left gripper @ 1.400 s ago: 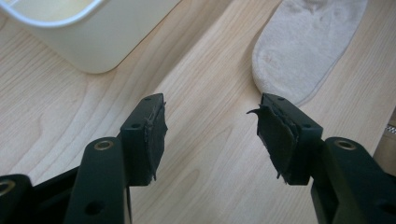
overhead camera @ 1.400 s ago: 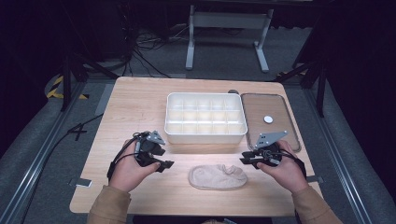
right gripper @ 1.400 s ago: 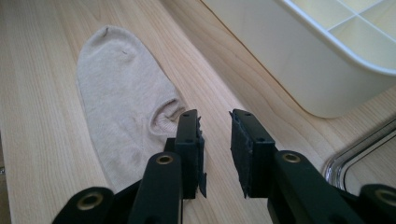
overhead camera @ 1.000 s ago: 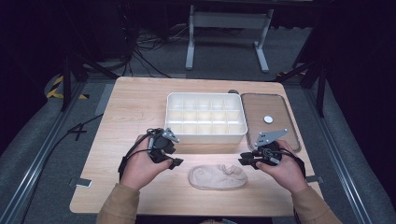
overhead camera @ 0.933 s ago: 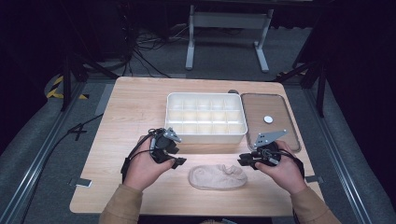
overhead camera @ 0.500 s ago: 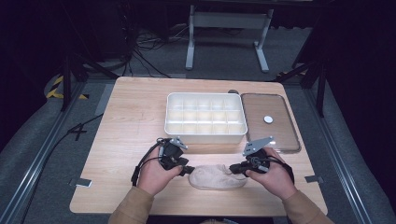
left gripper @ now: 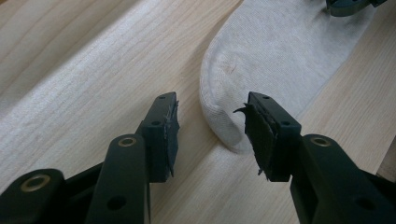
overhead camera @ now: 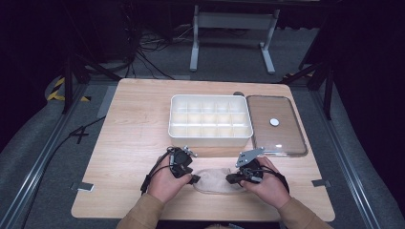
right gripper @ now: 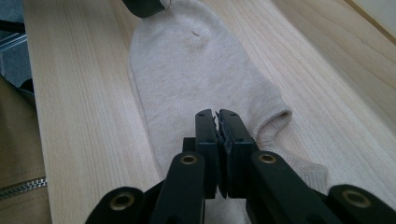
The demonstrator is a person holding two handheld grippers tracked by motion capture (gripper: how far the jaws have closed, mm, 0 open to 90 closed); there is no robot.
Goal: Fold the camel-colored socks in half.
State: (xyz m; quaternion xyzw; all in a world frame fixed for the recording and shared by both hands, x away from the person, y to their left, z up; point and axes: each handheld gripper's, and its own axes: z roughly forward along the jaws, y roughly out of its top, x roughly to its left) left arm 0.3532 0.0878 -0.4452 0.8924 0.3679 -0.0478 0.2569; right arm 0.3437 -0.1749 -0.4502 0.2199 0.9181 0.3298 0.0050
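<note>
Bright table, dark surroundings, soft focus.

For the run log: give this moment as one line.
left gripper: open, jaws straddle sock toe | right gripper: shut over sock's cuff end | box: untouched

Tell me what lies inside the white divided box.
The white divided box shows bare compartments in the high view; the near row's floor is partly hidden by its front wall.

Left gripper (left gripper: 210, 135) at sock toe

Black jaws stand apart, having just opened further, straddling the rounded toe of the beige knitted sock (left gripper: 275, 51) on the light wooden table (left gripper: 74, 70).
</note>
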